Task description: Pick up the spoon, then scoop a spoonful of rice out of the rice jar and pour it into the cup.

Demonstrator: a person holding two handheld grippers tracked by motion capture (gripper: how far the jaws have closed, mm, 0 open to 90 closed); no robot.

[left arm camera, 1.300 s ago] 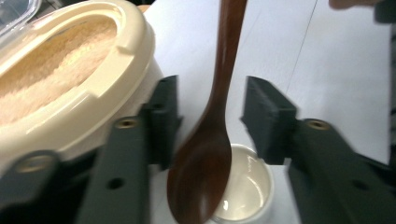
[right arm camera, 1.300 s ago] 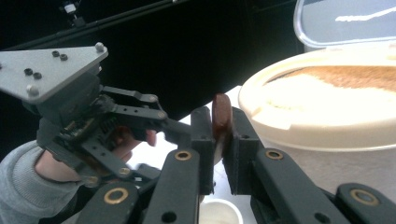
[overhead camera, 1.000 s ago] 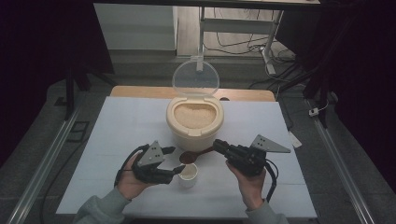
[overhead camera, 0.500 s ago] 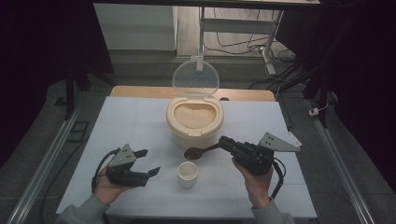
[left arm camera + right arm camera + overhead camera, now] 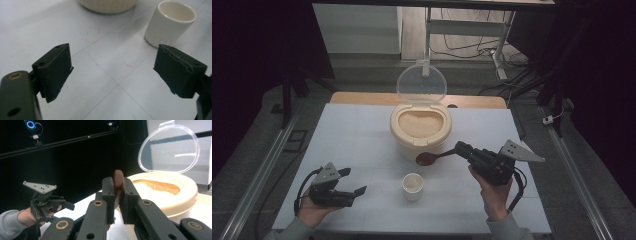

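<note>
The right gripper is clenched on the handle of a brown wooden spoon. In the right gripper view its 2 jaws press against the spoon handle from both sides, with the handle end standing up between them. In the high view the spoon runs from the jaws toward the left, its bowl hanging above the table just in front of the cream rice container and up and to the right of the small white cup.

The left gripper is released: its jaws have just been opening, and in the left gripper view the 2 black pads stand wide apart with only bare table between them. That hand rests low at the near left part of the white table, well apart from the cup, which stands upright ahead and to the right of the jaws in the left gripper view.

The container sits at the middle of the table, filled with pale grain, and its clear lid stands hinged open behind it. The cup lies between the 2 hands, nearer the person than the container.
</note>
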